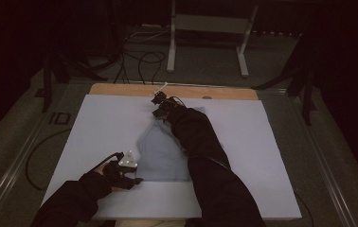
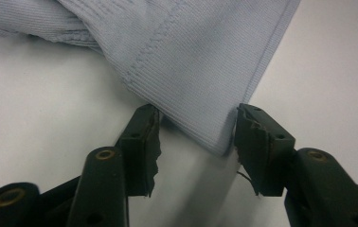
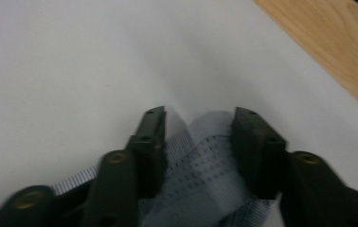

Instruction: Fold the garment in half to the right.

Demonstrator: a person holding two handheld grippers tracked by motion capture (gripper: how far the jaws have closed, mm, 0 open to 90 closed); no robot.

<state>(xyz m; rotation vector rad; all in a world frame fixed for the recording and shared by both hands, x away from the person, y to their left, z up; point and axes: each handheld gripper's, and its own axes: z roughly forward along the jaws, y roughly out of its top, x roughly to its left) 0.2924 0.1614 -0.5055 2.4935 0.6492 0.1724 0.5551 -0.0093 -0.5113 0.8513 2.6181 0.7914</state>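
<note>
Dark-sleeved forearms are being seen entering the high view from the bottom edge. On the left, the left tongs (image 1: 137,180) are being held low at the near left corner of a pale blue ribbed fabric garment (image 1: 160,153), which is lying roughly in the middle of a white sheet-covered tabletop (image 1: 101,127). The right tongs (image 1: 158,113) are being stretched forward to the far, narrow end of the same garment, near a strip of bare light wooden board (image 1: 120,90) at the far edge. A black cable (image 1: 35,156) is trailing off the left side.

Two black jaws are being shown in the left gripper view, standing apart with the hemmed corner of the garment (image 2: 191,61) lying between them. The left tongs (image 2: 197,132) are being kept partly open: one pad is close against the hem edge, the other is beside the cloth, and no firm pinch is being seen. The white tabletop (image 2: 35,109) is showing around it.

A bunched fold of the garment (image 3: 201,165) is being held between the jaws in the right gripper view. The right tongs (image 3: 198,123) are being pressed in on this fold from both sides, so the cloth is being gripped. Beyond lie the white tabletop (image 3: 73,56) and the wooden board (image 3: 328,47).
</note>
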